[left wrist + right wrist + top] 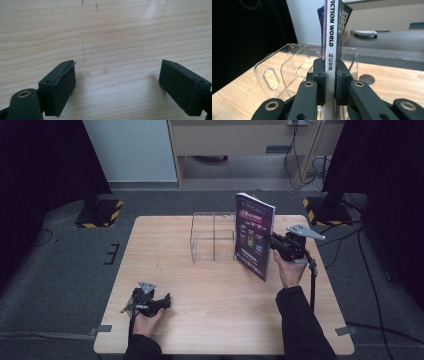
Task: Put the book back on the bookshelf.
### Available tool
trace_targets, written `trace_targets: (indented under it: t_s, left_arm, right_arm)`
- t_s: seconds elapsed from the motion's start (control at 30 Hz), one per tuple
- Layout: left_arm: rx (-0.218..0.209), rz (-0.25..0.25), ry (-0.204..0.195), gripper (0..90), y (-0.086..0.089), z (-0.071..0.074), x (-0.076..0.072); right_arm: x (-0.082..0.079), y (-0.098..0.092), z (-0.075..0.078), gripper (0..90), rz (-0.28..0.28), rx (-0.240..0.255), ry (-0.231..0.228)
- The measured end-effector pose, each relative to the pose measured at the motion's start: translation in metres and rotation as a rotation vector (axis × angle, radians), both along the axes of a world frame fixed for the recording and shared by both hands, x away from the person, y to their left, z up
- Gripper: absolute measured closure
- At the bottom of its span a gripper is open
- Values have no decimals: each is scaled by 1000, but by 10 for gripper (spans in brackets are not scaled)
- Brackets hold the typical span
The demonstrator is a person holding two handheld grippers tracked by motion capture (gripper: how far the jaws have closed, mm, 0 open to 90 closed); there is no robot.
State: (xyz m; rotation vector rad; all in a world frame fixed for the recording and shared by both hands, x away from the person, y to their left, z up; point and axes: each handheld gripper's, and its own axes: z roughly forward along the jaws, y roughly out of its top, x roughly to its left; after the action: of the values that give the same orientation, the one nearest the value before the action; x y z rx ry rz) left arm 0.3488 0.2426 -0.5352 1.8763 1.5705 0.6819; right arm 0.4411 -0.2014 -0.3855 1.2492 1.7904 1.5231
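Note:
A magazine (pixel 255 235) with a dark purple cover stands upright above the table, just right of a clear acrylic rack (pixel 213 236). My right gripper (pixel 278 243) is shut on its spine edge; in the right gripper view both pads (pixel 320 75) press the white spine (pixel 330 60), printed "FICTION WORLD". The rack (pixel 284 70) lies just beyond and left of the magazine there. My left gripper (pixel 162 302) rests low near the table's front left, held in a hand. Its jaws (pixel 117 85) stand open over bare wood with nothing between them.
The wooden table (pixel 165 265) carries the rack at its far middle. Dark stands with yellow-black striped bases (pixel 100 212) flank the table on the grey floor. Cables (pixel 300 165) and a wooden cabinet (pixel 240 140) lie behind.

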Motion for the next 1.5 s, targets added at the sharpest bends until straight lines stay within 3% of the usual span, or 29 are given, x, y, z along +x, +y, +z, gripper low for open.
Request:
trace_targets:
  t_s: [0.53,0.93,1.2,1.37,1.5]
  left_arm:
    - [1,2,1,128,0,0,0]
    - [1,2,2,128,0,0,0]
    - [1,2,2,127,0,0,0]
    - [1,2,1,128,0,0,0]
    - [1,2,2,127,0,0,0]
  right_arm:
    - [-42,-17,-17,815,43,-45,64]
    - [-66,-22,-36,814,42,-38,84]
    - [-65,-22,-29,774,46,-32,64]
    - [-53,-21,-14,734,44,-43,46]
    - [-42,-18,-8,718,30,-57,63]
